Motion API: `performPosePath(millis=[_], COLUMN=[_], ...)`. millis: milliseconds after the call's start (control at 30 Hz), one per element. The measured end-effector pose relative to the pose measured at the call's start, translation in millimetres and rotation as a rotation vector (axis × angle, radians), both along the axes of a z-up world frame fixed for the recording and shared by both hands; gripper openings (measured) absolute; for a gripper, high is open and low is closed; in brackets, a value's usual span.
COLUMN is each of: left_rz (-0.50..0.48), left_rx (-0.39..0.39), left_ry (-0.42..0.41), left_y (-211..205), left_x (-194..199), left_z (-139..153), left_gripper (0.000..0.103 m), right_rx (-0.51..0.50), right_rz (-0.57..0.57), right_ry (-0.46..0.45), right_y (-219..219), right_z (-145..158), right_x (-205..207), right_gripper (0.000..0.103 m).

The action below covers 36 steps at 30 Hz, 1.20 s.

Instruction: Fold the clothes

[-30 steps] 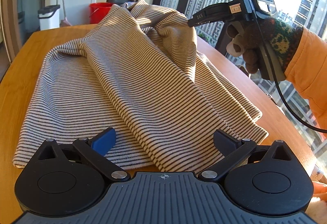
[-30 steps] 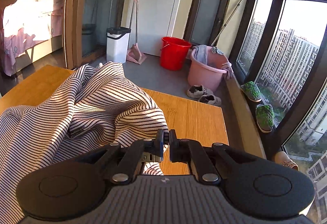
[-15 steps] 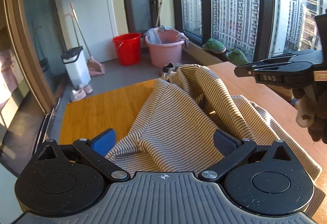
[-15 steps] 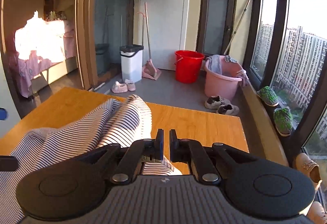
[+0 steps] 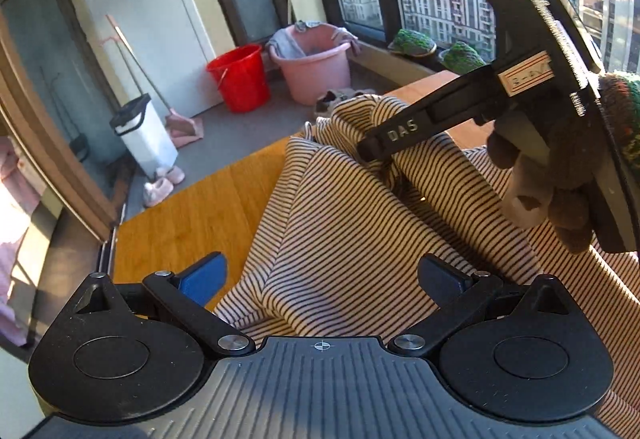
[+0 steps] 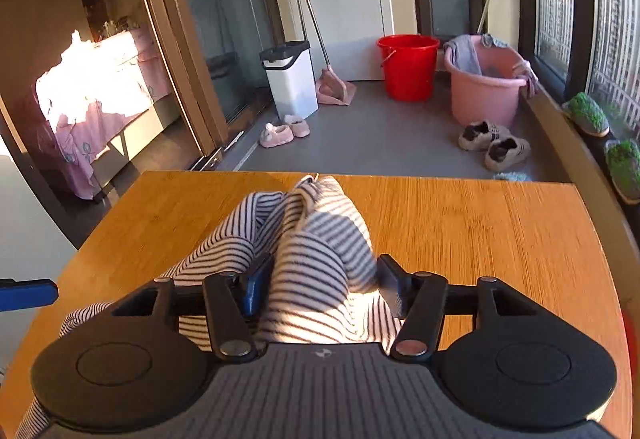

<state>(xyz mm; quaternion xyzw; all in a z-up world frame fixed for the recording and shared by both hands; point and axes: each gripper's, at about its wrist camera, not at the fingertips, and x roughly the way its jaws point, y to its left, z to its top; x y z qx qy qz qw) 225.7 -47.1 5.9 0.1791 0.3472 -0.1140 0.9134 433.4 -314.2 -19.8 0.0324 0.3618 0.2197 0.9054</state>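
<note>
On orange-brown wooden table [image 6: 460,223], cream-and-dark striped knit garment [image 5: 360,223] lay bunched toward far edge. Right gripper [image 6: 320,279], pinched shut half second before, stood with fingers wide, cloth mounded between: released, likely regrasping for next fold. Left gripper [image 5: 320,275] stayed wide over near hem. Balcony room: red plastic bucket [image 6: 407,66], pink tub [image 6: 486,87], grey floor.
</note>
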Motion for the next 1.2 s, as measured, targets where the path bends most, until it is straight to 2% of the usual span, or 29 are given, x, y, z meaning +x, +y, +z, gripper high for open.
performPosePath(millis=[67,100,167,267,300,367,433,500,600,667,767,867,933,967,1067,1133,1200], left_rz=[-0.002,-0.005,-0.009,-0.039,-0.049,-0.058,-0.096,-0.177,-0.323,-0.369,-0.359,-0.328,-0.268,-0.232,-0.19,-0.2,-0.225], left_rx=[0.001,-0.008,-0.027,-0.059,-0.066,-0.087,-0.134,-0.179,-0.148,-0.112,-0.102,-0.091,-0.061,-0.037,-0.006,-0.065,-0.059], left_ry=[0.001,-0.004,-0.014,-0.028,-0.033,-0.051,-0.082,-0.103,-0.109,-0.107,-0.101,-0.072,-0.034,-0.016,0.031,0.078,0.054], left_y=[-2,-3,-3,6,9,13,11,-4,-43,-67,-93,-116,-127,-132,-134,-127,-126], left_x=[2,1,-1,-9,-12,-15,-19,-24,-33,-34,-14,14,37,49,67,65,62], left_z=[0,2,5,11,12,15,22,27,20,11,3,-2,-12,-17,-34,-36,-37], left_gripper=[0.103,0.103,0.103,0.103,0.103,0.103,0.103,0.103,0.103,0.103,0.102,0.091,0.084,0.076,0.073,0.063,0.052], right_rx=[0.009,0.018,0.11,0.346,0.363,0.337,0.247,0.206,0.197,0.192,0.162,0.154,0.141,0.135,0.123,0.112,0.096], right_rz=[0.009,0.013,0.018,0.044,0.036,-0.004,-0.044,-0.065,-0.091,-0.096,-0.088,-0.081,-0.08,-0.081,-0.084,-0.087,-0.093], right_ry=[-0.047,-0.08,-0.096,-0.068,-0.08,-0.099,-0.104,-0.09,-0.072,-0.085,-0.103,-0.105,-0.104,-0.099,-0.084,-0.085,-0.097], right_y=[-15,-22,-45,-100,-118,-145,-160,-171,-185,-191,-195,-198,-199,-199,-202,-204,-204], right_z=[8,15,35,60,62,59,46,34,21,17,13,9,4,2,-3,-3,1], right_x=[-13,-21,-40,-74,-88,-113,-133,-143,-152,-156,-162,-168,-171,-173,-175,-175,-174], right_gripper=[0.012,0.009,0.007,0.007,0.007,0.007,0.007,0.007,0.007,0.008,0.008,0.009,0.009,0.01,0.01,0.012,0.017])
